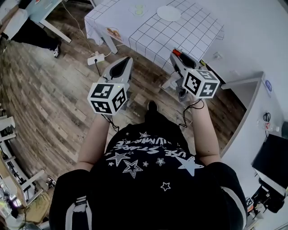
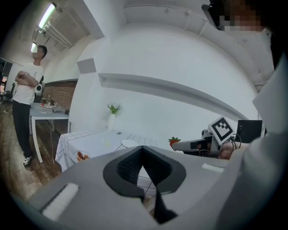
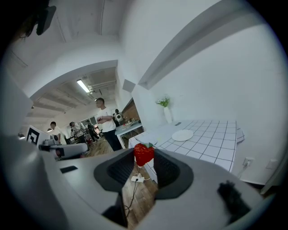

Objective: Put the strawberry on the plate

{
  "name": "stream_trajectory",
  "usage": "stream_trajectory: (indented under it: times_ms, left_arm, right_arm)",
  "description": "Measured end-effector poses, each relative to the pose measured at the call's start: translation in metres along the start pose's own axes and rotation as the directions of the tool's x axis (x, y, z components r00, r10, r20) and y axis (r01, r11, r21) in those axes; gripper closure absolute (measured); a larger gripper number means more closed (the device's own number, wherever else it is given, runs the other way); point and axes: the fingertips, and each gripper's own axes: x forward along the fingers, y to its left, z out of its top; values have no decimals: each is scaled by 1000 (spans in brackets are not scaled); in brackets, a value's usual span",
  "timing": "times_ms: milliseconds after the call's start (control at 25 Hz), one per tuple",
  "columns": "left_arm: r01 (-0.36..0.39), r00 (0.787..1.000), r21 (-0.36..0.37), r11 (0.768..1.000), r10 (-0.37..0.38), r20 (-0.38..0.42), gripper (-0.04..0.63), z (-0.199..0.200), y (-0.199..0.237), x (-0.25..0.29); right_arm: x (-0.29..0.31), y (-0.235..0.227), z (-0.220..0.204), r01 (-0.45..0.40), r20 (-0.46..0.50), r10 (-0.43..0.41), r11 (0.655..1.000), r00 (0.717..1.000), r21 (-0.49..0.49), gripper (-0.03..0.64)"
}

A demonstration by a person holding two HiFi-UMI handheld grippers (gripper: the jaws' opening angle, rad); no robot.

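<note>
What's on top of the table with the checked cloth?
A round white plate and a white vase with green leaves. The white grid-patterned tablecloth covers everything beneath it, so that stays hidden.

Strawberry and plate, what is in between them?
Just a bare stretch of white checked tablecloth lies between the red strawberry, held in the right gripper, and the round white plate. The right gripper view shows it.

Table (image 1: 189,31) cut off at top; strawberry (image 1: 176,52) mostly hidden, head view.
</note>
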Motion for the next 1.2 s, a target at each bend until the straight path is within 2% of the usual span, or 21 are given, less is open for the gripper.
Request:
stream_trajectory:
  times_ms: [280, 640, 1200]
  left_arm:
    - [1, 1000, 0, 1000, -1, -9, 586, 1, 12, 47]
    - [0, 1000, 14, 1000, 0, -21, 586, 12, 14, 120]
    - [12, 1000, 26, 1000, -11, -28, 586, 24, 46, 174]
  right_arm:
    - [30, -29, -4, -8, -20, 8, 1000, 1000, 12, 474]
    - [62, -90, 16, -10, -18, 11, 999, 1000, 36, 474]
    - [110, -131, 33, 24, -34, -22, 998, 999, 52, 474]
